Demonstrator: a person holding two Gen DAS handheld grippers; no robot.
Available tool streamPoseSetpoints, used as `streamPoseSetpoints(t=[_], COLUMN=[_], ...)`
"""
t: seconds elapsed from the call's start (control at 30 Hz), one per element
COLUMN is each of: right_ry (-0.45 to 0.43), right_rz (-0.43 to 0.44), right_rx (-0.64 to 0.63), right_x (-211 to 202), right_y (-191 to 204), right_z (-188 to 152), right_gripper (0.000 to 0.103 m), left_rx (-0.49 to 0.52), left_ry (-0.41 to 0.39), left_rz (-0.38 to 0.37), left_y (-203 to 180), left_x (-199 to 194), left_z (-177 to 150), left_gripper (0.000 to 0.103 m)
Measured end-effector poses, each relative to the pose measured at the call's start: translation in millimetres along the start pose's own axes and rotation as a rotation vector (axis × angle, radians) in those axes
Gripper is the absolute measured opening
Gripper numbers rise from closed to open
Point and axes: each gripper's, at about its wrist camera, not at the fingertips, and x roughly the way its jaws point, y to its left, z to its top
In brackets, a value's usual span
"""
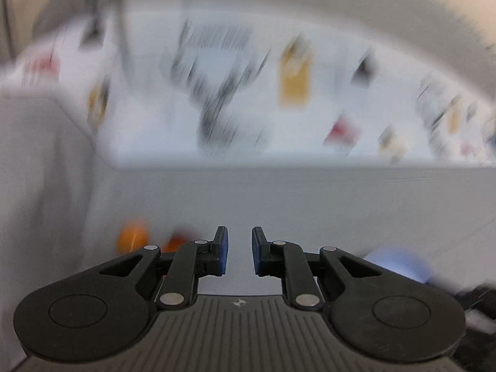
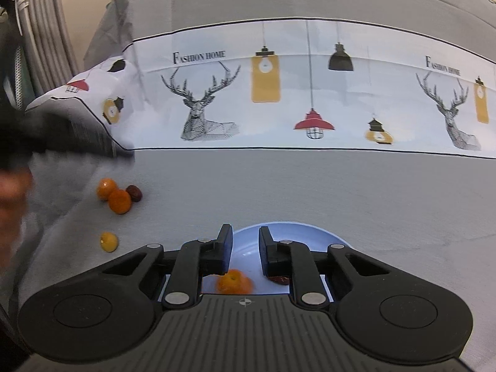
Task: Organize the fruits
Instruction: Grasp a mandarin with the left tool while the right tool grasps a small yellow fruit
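Note:
In the right wrist view, my right gripper (image 2: 245, 249) is open and empty above a light blue plate (image 2: 297, 232). An orange fruit (image 2: 234, 282) lies on the plate below the gap, blurred, with a dark red date (image 2: 279, 279) beside it. On the grey cloth to the left lie two orange fruits (image 2: 119, 201) (image 2: 104, 187), a dark red date (image 2: 135, 192) and a small yellow fruit (image 2: 109, 241). The left wrist view is motion-blurred. My left gripper (image 1: 239, 249) is open and empty, with orange fruits (image 1: 131, 237) ahead-left and the blue plate (image 1: 400, 263) at right.
A grey tablecloth (image 2: 310, 186) with a white printed band of deer and lamps (image 2: 279, 93) covers the surface. A blurred hand and dark gripper body (image 2: 18, 142) fill the left edge of the right view. A white rack (image 2: 34, 6) stands at the far left.

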Motion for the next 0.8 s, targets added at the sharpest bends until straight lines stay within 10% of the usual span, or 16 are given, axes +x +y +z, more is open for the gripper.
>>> streamPoseSetpoints(t=[0.5, 0.8], right_ry=[0.005, 0.080], right_rz=[0.244, 0.337], right_rx=[-0.116, -0.173], right_x=[18, 50], right_y=[75, 115], right_z=[-3, -3], right_gripper=[0.019, 0.023], left_rx=[-0.413, -0.361], left_ry=[0.088, 0.161], left_rz=[-0.046, -0.073], left_y=[95, 99], left_x=[4, 17], left_z=[18, 19], left_gripper=[0.018, 0.037])
